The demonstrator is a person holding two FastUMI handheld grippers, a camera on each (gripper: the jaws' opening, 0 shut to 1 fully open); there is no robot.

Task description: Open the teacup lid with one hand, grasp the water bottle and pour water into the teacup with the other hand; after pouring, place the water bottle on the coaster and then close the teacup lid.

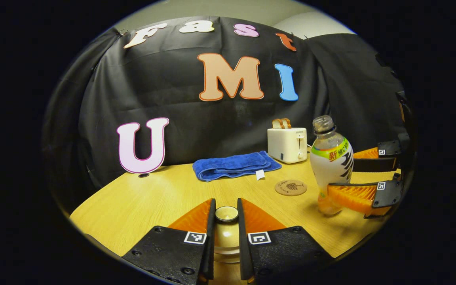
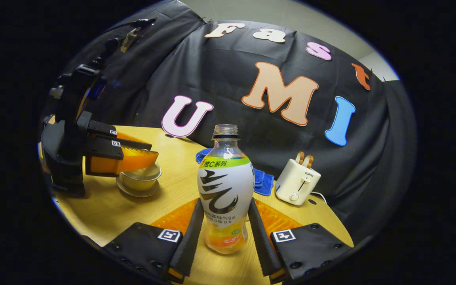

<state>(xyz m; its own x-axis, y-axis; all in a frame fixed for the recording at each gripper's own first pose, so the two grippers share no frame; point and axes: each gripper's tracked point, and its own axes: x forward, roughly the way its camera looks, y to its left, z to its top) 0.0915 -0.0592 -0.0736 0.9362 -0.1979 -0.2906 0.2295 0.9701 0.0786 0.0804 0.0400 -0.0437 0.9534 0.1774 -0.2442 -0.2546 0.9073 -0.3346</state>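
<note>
Standing between fingers (image 2: 196,225): water bottle (image 2: 225,186)

Bare surface (image 1: 141,198) stretches open on the left, from the near edge to the booth wall. Along the back stand a folded blue towel (image 1: 234,165) and a white toaster (image 1: 287,144), close together, closing off the rear. Round coaster (image 1: 290,187) lies flat in front of the toaster, uncovered, with open room above it. Bottle (image 1: 331,158) stands upright just right of the coaster; right hand-held gripper (image 1: 360,180) flanks it, blocking approach from that side. In the right gripper view, the left hand-held gripper (image 2: 141,158) sits over the teacup (image 2: 140,180), and a clear strip of surface separates cup and bottle.
</note>
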